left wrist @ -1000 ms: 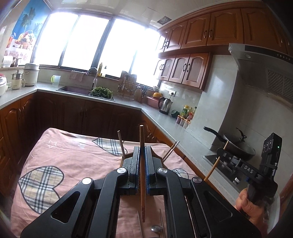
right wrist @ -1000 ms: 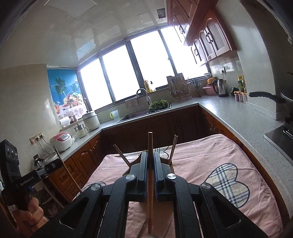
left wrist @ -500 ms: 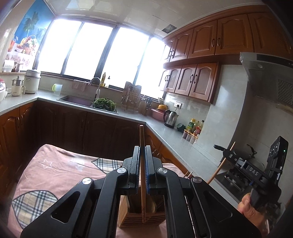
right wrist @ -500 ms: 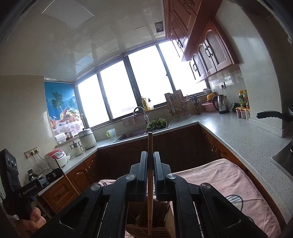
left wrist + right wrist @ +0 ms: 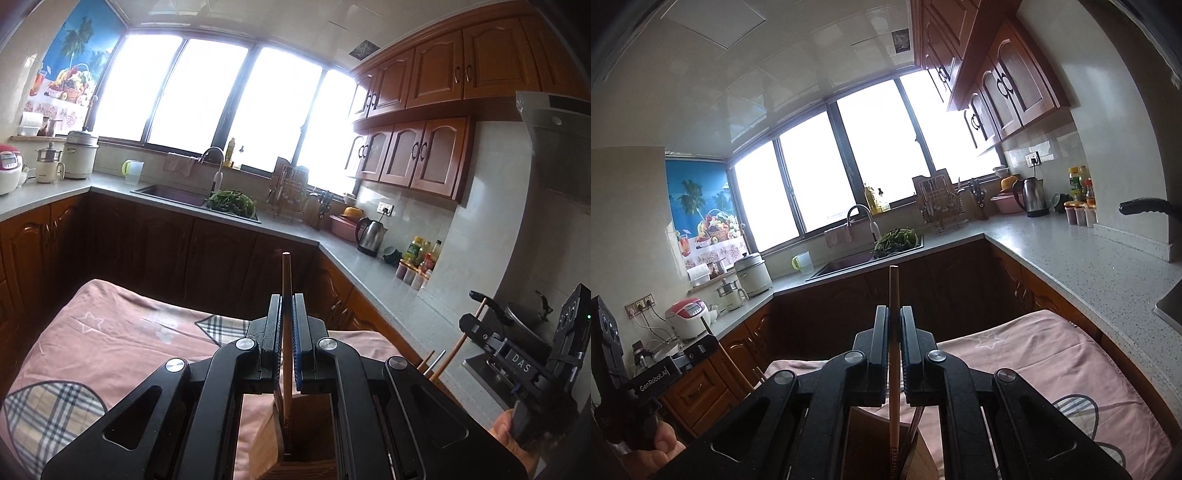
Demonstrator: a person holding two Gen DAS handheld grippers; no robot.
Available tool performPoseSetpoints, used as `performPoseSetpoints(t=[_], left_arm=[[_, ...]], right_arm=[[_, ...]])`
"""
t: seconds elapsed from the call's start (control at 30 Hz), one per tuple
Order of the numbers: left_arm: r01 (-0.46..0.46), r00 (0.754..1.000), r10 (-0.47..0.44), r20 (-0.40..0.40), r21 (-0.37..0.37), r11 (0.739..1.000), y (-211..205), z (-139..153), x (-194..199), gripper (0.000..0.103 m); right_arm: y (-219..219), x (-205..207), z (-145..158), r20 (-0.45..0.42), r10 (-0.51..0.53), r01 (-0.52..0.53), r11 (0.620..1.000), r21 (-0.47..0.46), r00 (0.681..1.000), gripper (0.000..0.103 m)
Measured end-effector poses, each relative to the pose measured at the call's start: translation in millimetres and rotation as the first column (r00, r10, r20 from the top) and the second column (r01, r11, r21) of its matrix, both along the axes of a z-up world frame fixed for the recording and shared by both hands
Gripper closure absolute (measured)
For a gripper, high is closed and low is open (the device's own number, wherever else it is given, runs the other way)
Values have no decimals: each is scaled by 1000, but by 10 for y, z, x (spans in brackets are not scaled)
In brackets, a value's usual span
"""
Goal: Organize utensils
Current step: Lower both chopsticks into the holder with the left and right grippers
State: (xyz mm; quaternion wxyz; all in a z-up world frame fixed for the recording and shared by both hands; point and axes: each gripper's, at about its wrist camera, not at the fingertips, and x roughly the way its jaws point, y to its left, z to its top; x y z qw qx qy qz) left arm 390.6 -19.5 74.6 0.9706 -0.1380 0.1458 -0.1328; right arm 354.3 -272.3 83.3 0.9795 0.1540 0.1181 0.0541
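Note:
My left gripper (image 5: 286, 306) is shut on a wooden chopstick (image 5: 286, 280) held upright, its lower end inside a compartment of the wooden utensil holder (image 5: 269, 439) below. My right gripper (image 5: 894, 317) is shut on another wooden chopstick (image 5: 894, 291), also upright, its lower end down in the wooden holder (image 5: 864, 439), next to a dark utensil handle (image 5: 916, 424). In the left wrist view the right gripper (image 5: 476, 314) shows at the right with its chopstick (image 5: 458, 347). In the right wrist view the left gripper (image 5: 701, 347) shows at the left.
The holder stands on a table under a pink cloth with plaid hearts (image 5: 110, 354). Behind are dark wood cabinets, a grey counter (image 5: 1071, 251), a sink with greens (image 5: 231, 199), a kettle (image 5: 369, 236), and a wok on the stove (image 5: 524, 314).
Both grippers have tipped down and lowered over the holder. The chopstick ends now reach deeper into its compartments, and the holder sits closer under the jaws.

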Motion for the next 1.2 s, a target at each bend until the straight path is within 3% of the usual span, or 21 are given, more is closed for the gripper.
performPoseSetpoints(t=[0.33, 0.83, 1.03, 1.1, 1.2], left_arm=[[26, 996, -24, -84, 28, 999, -131, -420, 155, 99], [36, 991, -31, -127, 39, 999, -170, -516, 211, 98], [45, 989, -39, -141, 39, 998, -153, -501, 217, 98], [44, 988, -37, -148, 45, 998, -150, -495, 209, 94], [37, 989, -30, -147, 39, 999, -115, -480, 168, 74]], right_arm=[[28, 184, -568, -109, 16, -12, 999, 36, 994, 97], [71, 193, -561, -141, 30, -27, 999, 24, 989, 97], [67, 201, -568, -151, 38, -33, 999, 32, 988, 92], [61, 193, -564, -149, 42, -36, 999, 40, 988, 91], [48, 148, -528, -135, 42, -36, 998, 48, 990, 77]])
